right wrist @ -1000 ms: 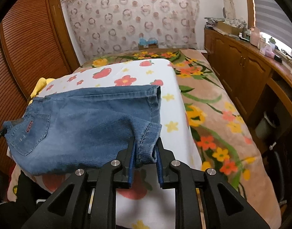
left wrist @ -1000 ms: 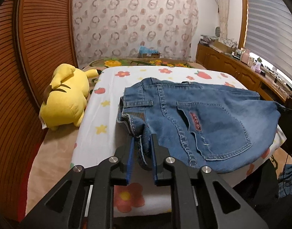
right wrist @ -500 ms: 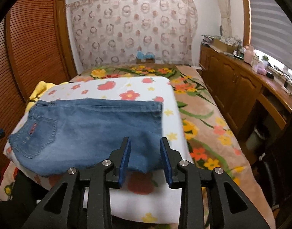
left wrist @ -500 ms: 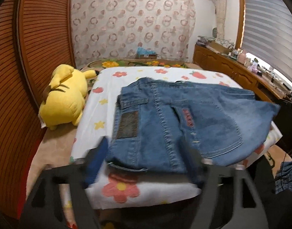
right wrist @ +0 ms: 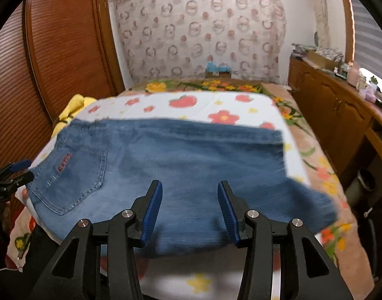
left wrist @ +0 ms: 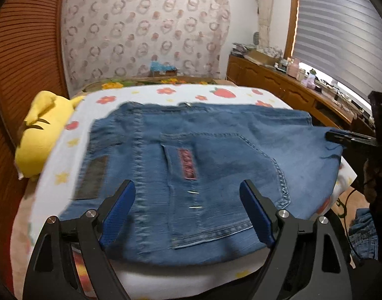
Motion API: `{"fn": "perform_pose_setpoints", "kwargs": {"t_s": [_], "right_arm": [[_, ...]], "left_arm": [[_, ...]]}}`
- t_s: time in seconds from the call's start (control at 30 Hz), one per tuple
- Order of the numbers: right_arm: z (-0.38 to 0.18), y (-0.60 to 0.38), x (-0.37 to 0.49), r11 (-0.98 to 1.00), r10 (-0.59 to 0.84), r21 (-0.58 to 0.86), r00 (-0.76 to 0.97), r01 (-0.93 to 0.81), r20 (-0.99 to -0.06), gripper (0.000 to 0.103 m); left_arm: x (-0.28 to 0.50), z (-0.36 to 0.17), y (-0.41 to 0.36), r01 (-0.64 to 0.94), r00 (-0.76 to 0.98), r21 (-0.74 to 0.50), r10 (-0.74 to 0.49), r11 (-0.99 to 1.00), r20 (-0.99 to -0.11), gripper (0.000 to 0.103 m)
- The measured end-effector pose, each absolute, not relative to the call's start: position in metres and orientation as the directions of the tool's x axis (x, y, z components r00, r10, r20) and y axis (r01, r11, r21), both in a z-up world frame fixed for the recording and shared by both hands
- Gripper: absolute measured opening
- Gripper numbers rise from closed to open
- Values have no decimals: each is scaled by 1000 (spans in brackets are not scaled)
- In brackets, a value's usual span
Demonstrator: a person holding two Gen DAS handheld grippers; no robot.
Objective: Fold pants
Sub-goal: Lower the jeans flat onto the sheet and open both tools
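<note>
Folded blue denim pants (left wrist: 203, 175) lie flat on the white flower-print sheet (right wrist: 191, 105), back pocket up; its small red tab (left wrist: 187, 163) carries lettering too blurred to read. Left gripper (left wrist: 188, 212) stands wide apart, gripping nothing. Right gripper (right wrist: 189, 210) jaws are opening above the denim, pads clear.

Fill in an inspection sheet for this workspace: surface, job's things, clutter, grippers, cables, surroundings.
Surface: white flowered sheet over a floral bedspread.
Job's things: blue jeans folded, lying flat on the sheet, back pocket up.
Clutter: yellow plush toy at the bed's left edge; more denim low at right.
Grippers: left gripper open, nothing held; right gripper opening, its pads clear of the jeans.
Cables: thin black cable beside the bed.
Surroundings: patterned curtain, louvred wooden doors, cluttered wooden sideboard, window blind.
</note>
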State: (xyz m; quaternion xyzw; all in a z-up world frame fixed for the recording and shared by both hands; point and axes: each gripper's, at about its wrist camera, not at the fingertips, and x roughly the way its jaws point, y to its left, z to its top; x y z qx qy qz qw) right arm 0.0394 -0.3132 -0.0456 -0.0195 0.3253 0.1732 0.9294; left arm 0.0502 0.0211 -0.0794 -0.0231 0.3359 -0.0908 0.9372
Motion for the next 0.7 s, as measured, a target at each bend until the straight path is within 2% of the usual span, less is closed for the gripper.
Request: {"fn": "perform_pose_setpoints", "kwargs": {"t_s": [0.33, 0.43, 0.57, 0.7], "right_arm": [[-78, -310, 59, 950, 263, 61, 676, -307, -688, 50], [-78, -309, 57, 950, 251, 33, 696, -311, -673, 55], [-78, -298, 58, 948, 242, 7, 707, -318, -664, 67], [-88, -286, 60, 949, 229, -11, 709, -316, -668, 70]], "left_arm": [[57, -105, 4, 147, 711, -129, -196, 981, -676, 86], [57, -110, 1, 124, 708, -127, -177, 984, -683, 86], [54, -113, -3, 104, 720, -110, -151, 989, -678, 86], [52, -116, -6, 75, 736, -110, -129, 991, -665, 86]]}}
